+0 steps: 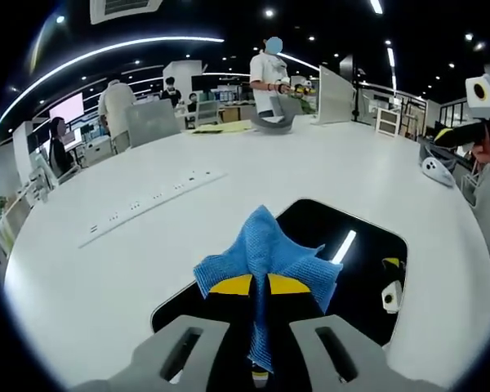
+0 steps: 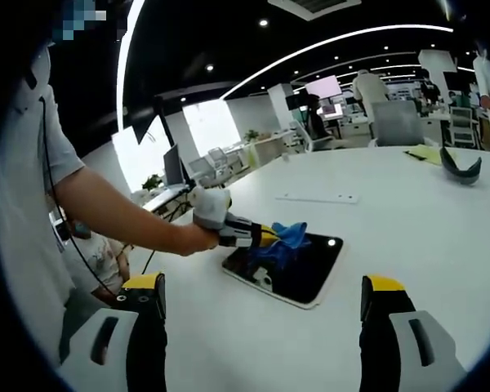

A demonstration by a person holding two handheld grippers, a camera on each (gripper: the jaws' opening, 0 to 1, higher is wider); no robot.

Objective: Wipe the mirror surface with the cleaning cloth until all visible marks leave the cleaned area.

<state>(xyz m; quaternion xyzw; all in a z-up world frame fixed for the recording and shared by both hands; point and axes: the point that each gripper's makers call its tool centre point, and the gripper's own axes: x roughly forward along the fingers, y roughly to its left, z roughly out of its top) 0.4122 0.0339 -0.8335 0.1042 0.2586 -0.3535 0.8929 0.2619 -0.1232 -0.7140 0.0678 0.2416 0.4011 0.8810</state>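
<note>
The left gripper (image 1: 259,287) has its jaws clamped on a blue cloth (image 1: 265,257), which bunches out past the yellow tips toward 12 o'clock and rests on the dark mirror (image 1: 367,269) lying flat on the white table (image 1: 229,171). In the right gripper view, the right gripper (image 2: 265,306) hangs wide apart and empty, with the mirror toward 12 o'clock of it.

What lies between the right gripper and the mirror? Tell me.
In the right gripper view, bare white table lies between the open right gripper and the mirror. The blue cloth sits at the mirror's far side, in the left gripper.
</note>
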